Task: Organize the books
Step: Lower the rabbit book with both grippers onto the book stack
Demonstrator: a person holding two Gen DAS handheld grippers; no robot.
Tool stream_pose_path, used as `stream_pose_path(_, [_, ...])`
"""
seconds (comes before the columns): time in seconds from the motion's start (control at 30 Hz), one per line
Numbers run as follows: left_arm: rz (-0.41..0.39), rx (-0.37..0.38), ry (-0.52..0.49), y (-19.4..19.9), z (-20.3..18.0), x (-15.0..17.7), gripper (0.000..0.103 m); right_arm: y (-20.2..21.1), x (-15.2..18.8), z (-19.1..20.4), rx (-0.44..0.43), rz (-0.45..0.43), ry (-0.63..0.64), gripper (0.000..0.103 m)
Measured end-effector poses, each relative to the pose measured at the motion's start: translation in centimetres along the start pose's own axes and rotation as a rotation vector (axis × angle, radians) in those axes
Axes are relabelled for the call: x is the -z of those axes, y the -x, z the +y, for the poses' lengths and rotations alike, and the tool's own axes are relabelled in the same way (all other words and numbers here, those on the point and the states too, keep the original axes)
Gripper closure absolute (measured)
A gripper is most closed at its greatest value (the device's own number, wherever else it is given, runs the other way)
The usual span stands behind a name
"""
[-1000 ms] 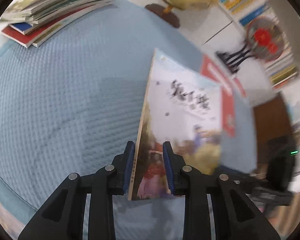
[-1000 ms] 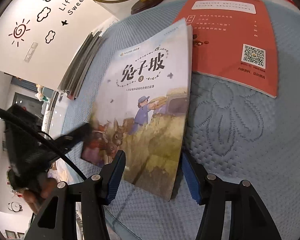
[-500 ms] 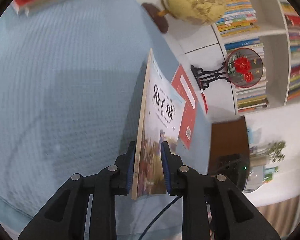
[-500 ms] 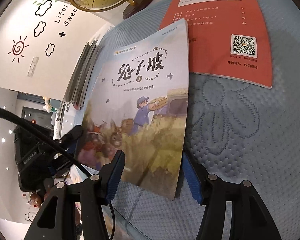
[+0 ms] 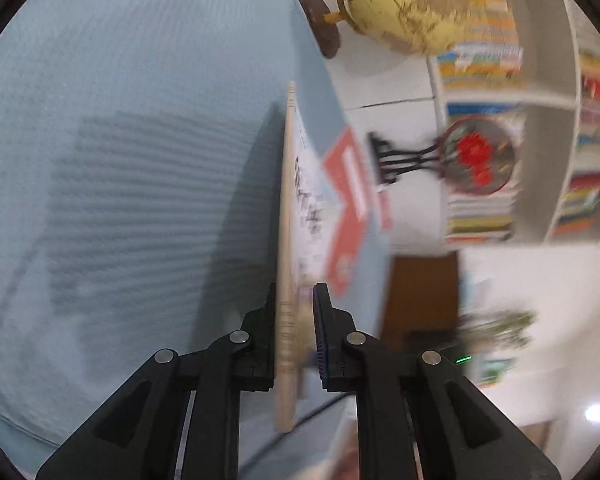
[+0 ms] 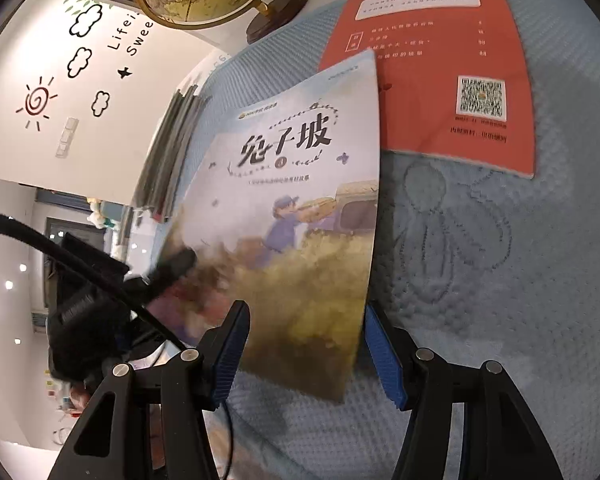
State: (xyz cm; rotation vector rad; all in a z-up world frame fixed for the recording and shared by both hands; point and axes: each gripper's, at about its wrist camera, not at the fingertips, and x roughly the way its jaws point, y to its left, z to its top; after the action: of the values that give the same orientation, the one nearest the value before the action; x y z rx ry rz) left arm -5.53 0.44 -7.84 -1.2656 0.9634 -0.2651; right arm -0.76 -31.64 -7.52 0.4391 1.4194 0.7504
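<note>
A picture book (image 6: 300, 200) with a rabbit-and-field cover is tilted up off the blue quilted cloth (image 6: 500, 280). My left gripper (image 5: 296, 320) is closing tight on the book's near edge, and the book (image 5: 286, 240) shows almost edge-on between its jaws. In the right wrist view a left finger (image 6: 172, 268) lies on the cover's lower left corner. My right gripper (image 6: 304, 344) is open, with the book's lower right corner in front of its blue pads, apart from them. A red book (image 6: 440, 72) lies flat behind, partly under the picture book.
A stack of books (image 6: 168, 160) lies at the cloth's far left edge. A globe (image 5: 404, 4) stands beyond the cloth, and a round fan ornament (image 5: 476, 156) sits before a filled bookshelf (image 5: 540, 120). The cloth (image 5: 120, 160) left of the held book is bare.
My left gripper has rolled and narrowed on the picture book, which went from cover-on to edge-on in its view. The right gripper has stayed put and kept its width.
</note>
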Motion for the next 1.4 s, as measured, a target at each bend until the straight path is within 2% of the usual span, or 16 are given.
stream_pose_path(0.1, [0.024,0.084,0.068,-0.3,0.1,-0.3,0.092,0.0,0.3,-0.8,-0.088,0.025,-0.058,0.045])
stream_pose_path(0.33, [0.048,0.162,0.118,-1.2,-0.5,-0.6,0.092,-0.6,-0.5,-2.3,-0.289,0.014,-0.165,0.042])
stream_pose_path(0.43, [0.048,0.146,0.129,-1.2,-0.3,-0.9,0.092,-0.9,-1.0,-2.6,-0.361,-0.015,-0.203,0.048])
stream_pose_path(0.53, [0.053,0.145,0.166,-1.0,0.6,-1.3,0.092,-0.8,-0.9,-2.2,-0.364,-0.024,-0.191,0.056])
stream_pose_path(0.6, [0.057,0.098,0.144,-1.0,0.6,-1.5,0.092,-0.6,-0.5,-1.5,-0.352,-0.034,-0.179,0.062])
stream_pose_path(0.67, [0.069,0.016,0.091,-1.1,0.3,-1.5,0.092,-0.1,-0.3,-0.3,-0.272,-0.068,-0.128,0.065])
stream_pose_path(0.8, [0.077,-0.224,-0.154,-1.6,-2.4,-0.8,0.092,0.0,0.2,4.2,-0.017,-0.121,0.061,0.067])
stream_pose_path(0.93, [0.113,-0.338,-0.337,-2.0,-4.9,-0.9,0.092,-0.6,1.2,8.5,0.213,-0.160,0.244,0.067])
stream_pose_path(1.03, [0.149,-0.356,-0.404,-2.1,-5.7,-1.2,0.092,-1.5,1.8,10.4,0.321,-0.171,0.319,0.067])
stream_pose_path(1.13, [0.154,-0.367,-0.489,-1.6,-7.2,-1.5,0.092,-1.6,2.1,11.8,0.366,-0.198,0.351,0.067])
stream_pose_path(1.4, [0.123,-0.303,-0.578,2.1,-9.6,-4.6,0.092,-1.0,1.6,16.5,0.393,-0.313,0.392,0.067])
